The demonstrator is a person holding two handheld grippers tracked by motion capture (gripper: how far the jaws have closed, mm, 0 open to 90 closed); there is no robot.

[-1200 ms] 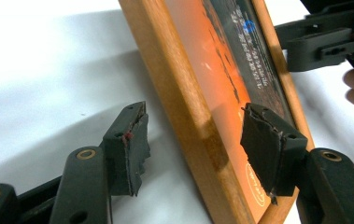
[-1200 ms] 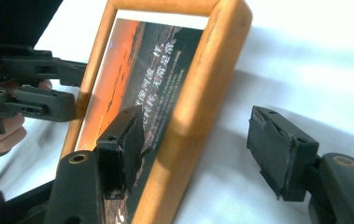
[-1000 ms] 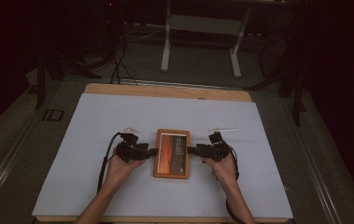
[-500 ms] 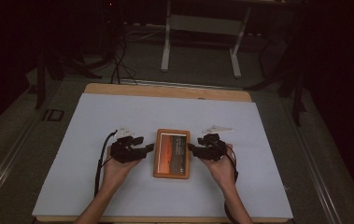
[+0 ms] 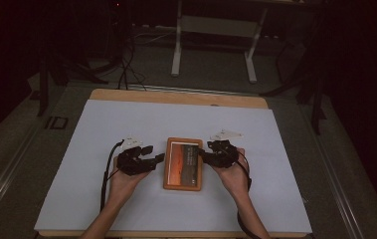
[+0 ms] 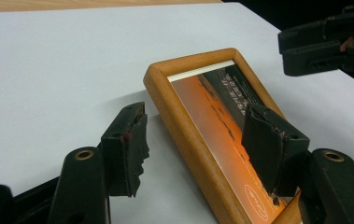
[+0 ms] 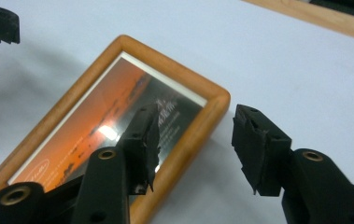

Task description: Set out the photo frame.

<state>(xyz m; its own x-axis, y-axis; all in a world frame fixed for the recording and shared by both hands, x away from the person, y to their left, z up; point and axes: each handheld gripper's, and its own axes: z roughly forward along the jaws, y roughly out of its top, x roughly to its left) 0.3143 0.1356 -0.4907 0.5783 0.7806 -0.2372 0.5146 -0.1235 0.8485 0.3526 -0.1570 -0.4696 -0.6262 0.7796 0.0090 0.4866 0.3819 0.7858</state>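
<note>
picture frame flat on the mat, a gripper at each long side

picture frame [image 5: 183, 163] lies flat near the middle of the white mat [image 5: 101, 134], its wooden border orange-brown, its long axis running near to far. the left gripper [image 5: 157, 159] sits just beside its left long edge and the right gripper [image 5: 202, 155] just beside its right long edge, both pointing inward at it, so the frame lies between them and neither hand is clearly nearer.

in the left gripper view the jaws of the left gripper [image 6: 198, 144] stand well apart and straddle the frame's [image 6: 184, 121] left rail, one pad over the mat, the other over the glass; neither pad presses on the wood, so it holds nothing. in the right gripper view the right gripper [image 7: 198, 142] straddles the right rail of the frame [image 7: 193, 135] the same way. its jaws have just been closing, yet a gap shows on both sides of the rail and the pads don't bear on it.

my reading is that the coming move turns on each pair of jaws staying across its own rail, square to the long axis, before pinching.

the print under the glass shows an orange sunset scene with a dark panel of small white lettering and an oval logo at the near end; the writing is too small and blurred to read
</note>
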